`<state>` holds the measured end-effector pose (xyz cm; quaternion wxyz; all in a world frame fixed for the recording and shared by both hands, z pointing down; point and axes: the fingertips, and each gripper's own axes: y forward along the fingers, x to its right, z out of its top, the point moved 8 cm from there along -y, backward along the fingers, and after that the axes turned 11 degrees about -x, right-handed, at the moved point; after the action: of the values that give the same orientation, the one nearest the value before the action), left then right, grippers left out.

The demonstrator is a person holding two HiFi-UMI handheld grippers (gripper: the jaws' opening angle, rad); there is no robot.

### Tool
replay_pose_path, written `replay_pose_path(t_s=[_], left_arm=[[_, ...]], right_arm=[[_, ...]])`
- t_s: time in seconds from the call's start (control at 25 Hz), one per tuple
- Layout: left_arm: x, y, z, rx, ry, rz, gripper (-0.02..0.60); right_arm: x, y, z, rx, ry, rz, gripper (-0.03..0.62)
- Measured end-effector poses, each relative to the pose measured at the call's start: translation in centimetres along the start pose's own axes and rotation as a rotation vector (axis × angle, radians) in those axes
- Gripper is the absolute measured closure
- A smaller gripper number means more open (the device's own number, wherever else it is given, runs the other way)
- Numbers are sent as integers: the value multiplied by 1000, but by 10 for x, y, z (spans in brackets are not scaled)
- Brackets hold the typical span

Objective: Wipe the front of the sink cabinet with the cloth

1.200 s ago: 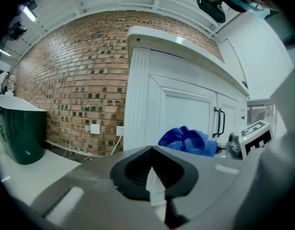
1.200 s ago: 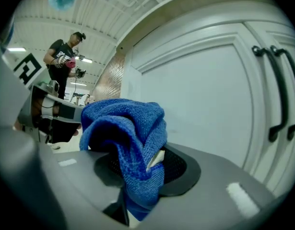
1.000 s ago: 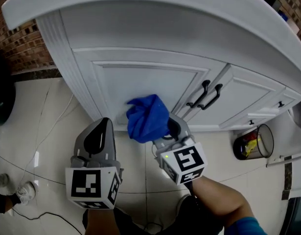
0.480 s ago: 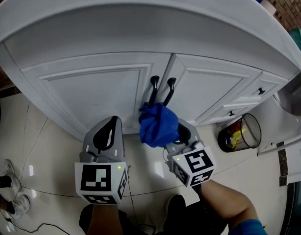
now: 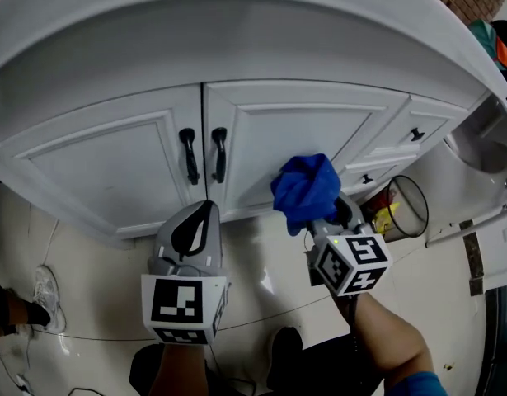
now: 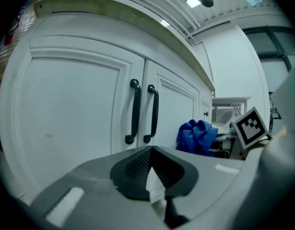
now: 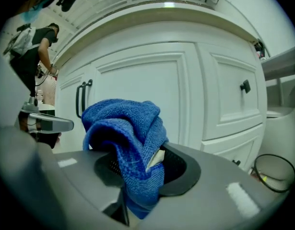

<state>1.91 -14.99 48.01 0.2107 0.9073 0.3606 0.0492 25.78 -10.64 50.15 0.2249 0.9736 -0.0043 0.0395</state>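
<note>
A bunched blue cloth (image 5: 307, 190) (image 7: 130, 143) is clamped in my right gripper (image 5: 323, 213) (image 7: 137, 169). In the head view the cloth sits against the lower part of the right door (image 5: 307, 134) of the white sink cabinet (image 7: 147, 90); whether it touches the panel I cannot tell. My left gripper (image 5: 193, 231) (image 6: 149, 169) hangs lower left of it, jaws shut with nothing between them, pointing at the two black door handles (image 5: 204, 155) (image 6: 142, 111). The left gripper view also catches the cloth (image 6: 196, 137) at its right.
The white countertop (image 5: 237, 31) overhangs the doors. Small drawers with black knobs (image 5: 415, 134) (image 7: 244, 86) sit right of the doors. A wire bin (image 5: 401, 209) (image 7: 276, 171) with rubbish stands on the tiled floor at the right. A shoe (image 5: 45, 291) lies far left.
The view has swung rightward along the cabinet. My right gripper has carried the cloth from the left door past the handles to the right door. The left gripper has followed, still shut.
</note>
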Motion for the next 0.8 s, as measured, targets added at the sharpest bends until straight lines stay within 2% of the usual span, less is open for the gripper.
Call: replay_pose_path(t_s=[0.36, 0.6, 0.8], left_arm=[[35, 34, -9, -47, 44, -64, 578], [47, 45, -16, -75, 58, -113, 578], [32, 32, -15, -69, 52, -90, 578]], right_arm=[[81, -15, -5, 19, 102, -199, 454], [95, 3, -10, -9, 95, -232, 454], [94, 5, -10, -31, 90, -258, 454]])
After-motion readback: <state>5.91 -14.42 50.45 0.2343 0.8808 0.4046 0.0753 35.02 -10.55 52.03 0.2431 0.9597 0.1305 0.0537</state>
